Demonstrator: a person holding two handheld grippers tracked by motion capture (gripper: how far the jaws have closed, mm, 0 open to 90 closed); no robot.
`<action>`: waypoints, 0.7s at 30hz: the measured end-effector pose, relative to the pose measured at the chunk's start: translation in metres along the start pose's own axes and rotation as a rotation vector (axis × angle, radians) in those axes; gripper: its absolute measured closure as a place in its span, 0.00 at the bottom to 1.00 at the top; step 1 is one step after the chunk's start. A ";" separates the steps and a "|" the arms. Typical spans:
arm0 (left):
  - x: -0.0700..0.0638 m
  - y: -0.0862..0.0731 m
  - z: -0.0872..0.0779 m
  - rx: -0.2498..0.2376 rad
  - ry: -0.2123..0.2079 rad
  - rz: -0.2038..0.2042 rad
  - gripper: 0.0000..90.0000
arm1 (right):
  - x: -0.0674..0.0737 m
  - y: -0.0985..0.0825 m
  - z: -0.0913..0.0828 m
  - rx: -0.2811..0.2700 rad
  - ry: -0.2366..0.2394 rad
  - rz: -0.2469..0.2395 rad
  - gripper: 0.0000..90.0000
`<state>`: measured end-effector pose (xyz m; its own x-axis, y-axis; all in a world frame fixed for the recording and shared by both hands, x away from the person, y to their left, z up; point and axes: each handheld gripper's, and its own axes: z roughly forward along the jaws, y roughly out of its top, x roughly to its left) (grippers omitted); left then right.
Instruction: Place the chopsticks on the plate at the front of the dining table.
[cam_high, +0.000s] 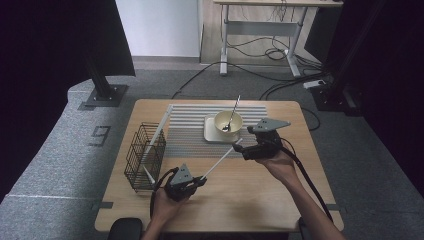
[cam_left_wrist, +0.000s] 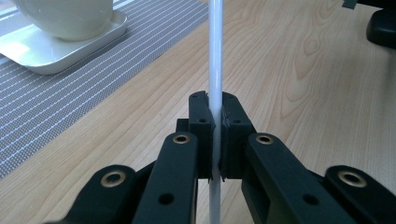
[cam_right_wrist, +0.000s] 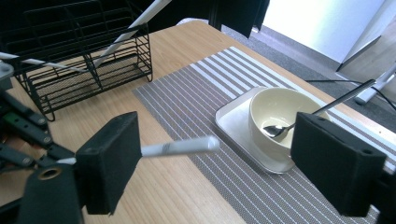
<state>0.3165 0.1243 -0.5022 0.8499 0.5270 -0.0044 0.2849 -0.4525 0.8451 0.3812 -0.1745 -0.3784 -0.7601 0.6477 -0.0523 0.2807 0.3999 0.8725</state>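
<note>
My left gripper (cam_high: 201, 179) (cam_left_wrist: 216, 126) hovers near the table's front edge, shut on a long white stick (cam_high: 220, 161) (cam_left_wrist: 215, 70). The stick slants up and to the right toward the striped mat. Its free tip (cam_right_wrist: 205, 144) lies in the gap between the wide-apart jaws of my right gripper (cam_high: 238, 148) (cam_right_wrist: 223, 161), which is open; neither pad presses on it. A cream bowl (cam_high: 228, 122) (cam_right_wrist: 275, 116) with a metal spoon (cam_high: 231, 114) (cam_right_wrist: 280, 129) stands on a small white tray (cam_high: 210, 134) just behind the right gripper.
A black wire basket (cam_high: 145, 156) (cam_right_wrist: 70, 70) stands at the table's left with two more white sticks (cam_high: 159, 130) leaning in it. A grey striped placemat (cam_high: 190, 130) covers the back middle. Beyond the table are cables and a desk frame on the floor.
</note>
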 end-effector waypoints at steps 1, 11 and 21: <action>0.000 0.000 0.000 0.003 0.001 -0.002 0.95 | 0.000 0.000 -0.001 0.002 0.000 -0.003 0.15; 0.002 0.000 0.004 0.037 0.012 -0.022 0.95 | -0.002 -0.024 -0.017 0.027 -0.036 -0.023 0.07; 0.004 0.001 0.007 0.066 0.019 -0.042 0.95 | -0.009 -0.059 -0.025 0.034 -0.038 0.024 0.00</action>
<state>0.3237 0.1209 -0.5052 0.8284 0.5594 -0.0282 0.3490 -0.4761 0.8072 0.3564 -0.2200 -0.4168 -0.7303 0.6813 -0.0504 0.3192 0.4055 0.8565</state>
